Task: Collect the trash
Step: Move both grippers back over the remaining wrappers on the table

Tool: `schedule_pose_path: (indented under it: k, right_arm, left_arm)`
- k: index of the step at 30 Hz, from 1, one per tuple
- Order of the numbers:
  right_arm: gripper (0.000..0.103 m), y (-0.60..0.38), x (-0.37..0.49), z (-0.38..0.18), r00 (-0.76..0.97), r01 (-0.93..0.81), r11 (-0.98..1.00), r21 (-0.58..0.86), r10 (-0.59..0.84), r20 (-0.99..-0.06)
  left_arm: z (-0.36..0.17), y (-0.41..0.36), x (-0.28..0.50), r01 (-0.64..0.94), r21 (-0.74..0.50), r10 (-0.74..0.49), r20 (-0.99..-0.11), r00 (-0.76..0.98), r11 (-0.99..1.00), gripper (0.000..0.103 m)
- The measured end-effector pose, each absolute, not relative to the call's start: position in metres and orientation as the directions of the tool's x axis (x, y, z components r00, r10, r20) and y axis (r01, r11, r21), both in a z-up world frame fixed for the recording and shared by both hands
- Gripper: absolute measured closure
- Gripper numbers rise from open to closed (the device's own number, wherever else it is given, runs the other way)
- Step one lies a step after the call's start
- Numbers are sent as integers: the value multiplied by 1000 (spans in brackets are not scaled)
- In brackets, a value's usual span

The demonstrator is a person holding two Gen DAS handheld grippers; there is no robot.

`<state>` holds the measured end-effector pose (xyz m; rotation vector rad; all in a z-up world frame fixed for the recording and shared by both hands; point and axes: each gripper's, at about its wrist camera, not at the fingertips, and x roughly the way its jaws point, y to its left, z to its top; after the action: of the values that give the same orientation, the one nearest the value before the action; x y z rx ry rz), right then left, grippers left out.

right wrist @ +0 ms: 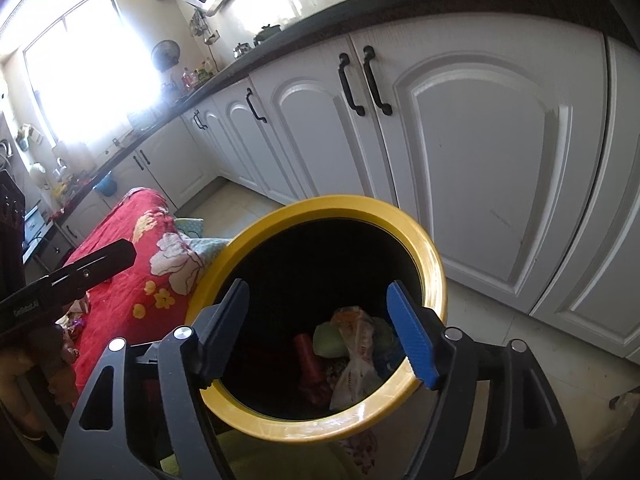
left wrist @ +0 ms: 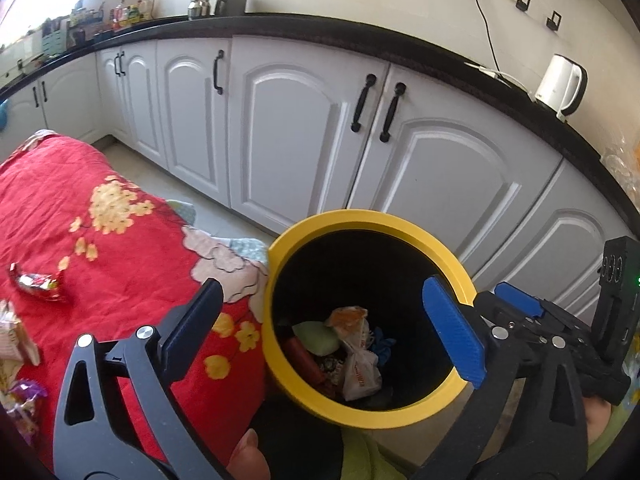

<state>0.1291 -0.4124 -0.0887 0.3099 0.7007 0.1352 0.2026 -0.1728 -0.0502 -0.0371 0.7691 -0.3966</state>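
Note:
A black bin with a yellow rim stands beside a table with a red floral cloth; the bin rim also shows in the right wrist view. Inside lie several wrappers, among them a white-orange bag, a green piece and a red packet. My left gripper is open and empty above the bin. My right gripper is open and empty above the bin mouth; it also shows in the left wrist view. A shiny red wrapper lies on the cloth at the left.
More wrappers lie at the cloth's left edge. White cabinets with black handles run behind the bin under a black counter. A white kettle stands on the counter at right. Pale floor tiles lie beside the bin.

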Motion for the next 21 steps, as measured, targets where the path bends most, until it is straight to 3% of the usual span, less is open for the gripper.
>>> schedule_pose_path:
  k: [21]
  right_arm:
    - [28, -352, 120, -52, 771, -157, 943, 293, 302, -561]
  left_arm:
    - [-4, -88, 175, 187, -156, -243, -575, 782, 970, 11]
